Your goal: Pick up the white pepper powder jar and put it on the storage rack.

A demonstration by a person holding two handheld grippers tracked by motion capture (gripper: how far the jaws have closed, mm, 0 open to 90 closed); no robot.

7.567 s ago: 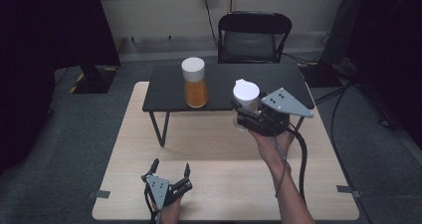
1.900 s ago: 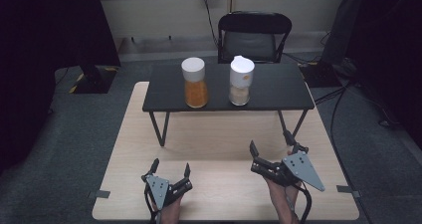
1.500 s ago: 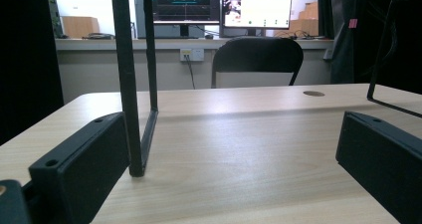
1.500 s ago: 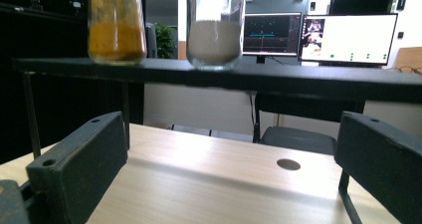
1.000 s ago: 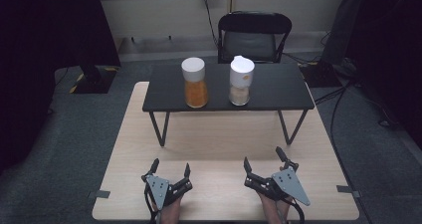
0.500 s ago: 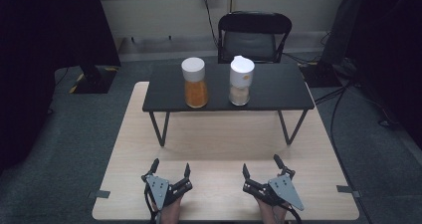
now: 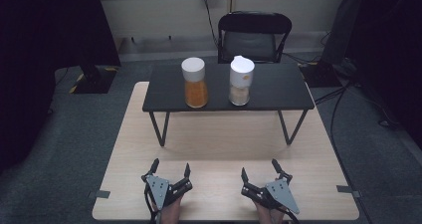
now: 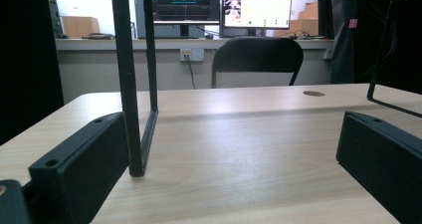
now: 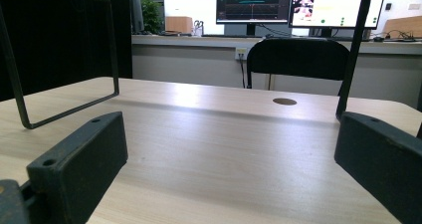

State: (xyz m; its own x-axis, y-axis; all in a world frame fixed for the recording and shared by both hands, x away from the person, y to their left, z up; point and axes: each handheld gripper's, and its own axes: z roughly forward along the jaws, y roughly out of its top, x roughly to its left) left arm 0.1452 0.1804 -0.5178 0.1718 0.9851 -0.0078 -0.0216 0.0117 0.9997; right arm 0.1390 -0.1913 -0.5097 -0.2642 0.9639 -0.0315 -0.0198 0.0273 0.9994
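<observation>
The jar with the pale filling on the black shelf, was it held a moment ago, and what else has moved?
Yes. The right tongs held the pale jar at the black shelf, let it go there, then drew back to the near edge of the wooden table, open. The orange jar and left tongs stayed put.

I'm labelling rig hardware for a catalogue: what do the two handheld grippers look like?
Both are black two-jaw tools. The left gripper and right gripper each carry a grey three-cornered plate with small holes on top. Seen from their own cameras, the jaws are blocky matt-black slabs, each with a round hole. A black cable trails from each. No sleeves are visible.
</observation>
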